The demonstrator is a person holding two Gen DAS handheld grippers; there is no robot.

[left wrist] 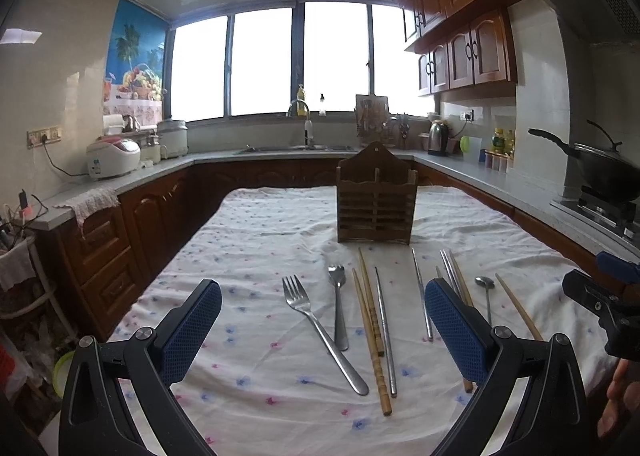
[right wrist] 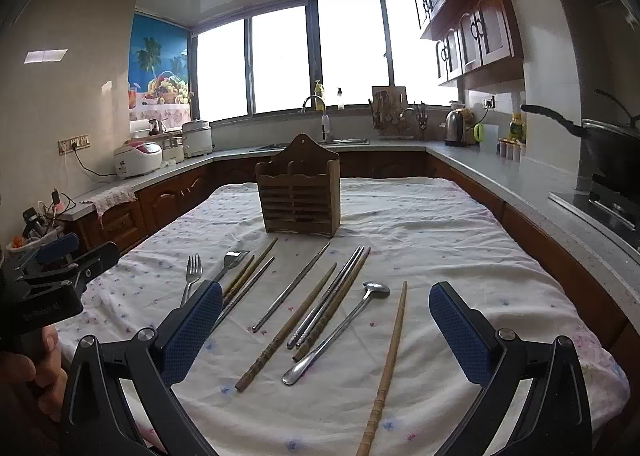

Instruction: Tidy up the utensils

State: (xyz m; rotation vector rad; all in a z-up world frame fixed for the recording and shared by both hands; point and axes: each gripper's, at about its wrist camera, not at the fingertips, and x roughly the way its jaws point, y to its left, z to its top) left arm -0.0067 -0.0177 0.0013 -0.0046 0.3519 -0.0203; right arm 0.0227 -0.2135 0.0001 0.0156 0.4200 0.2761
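With both grippers, left (left wrist: 323, 330) and right (right wrist: 325, 330), wide open and empty above the utensils (right wrist: 320, 304) on the cloth (right wrist: 460, 240), we should pinch 1 handle squarely before lifting toward the holder (right wrist: 298, 195) beyond.

Bright windows (left wrist: 268, 63) span the far wall; wooden cabinets (left wrist: 464, 55) hang right, grey counters (left wrist: 132, 175) wrap the kitchen.

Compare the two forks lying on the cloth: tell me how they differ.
The left fork looks longer and has four slim, separate tines; the right fork looks shorter, with a broader head and stubby tines. The left fork lies slanted, its handle running toward the wooden chopsticks, while the right fork lies nearly straight. Both are shiny metal, tines toward the wooden holder.
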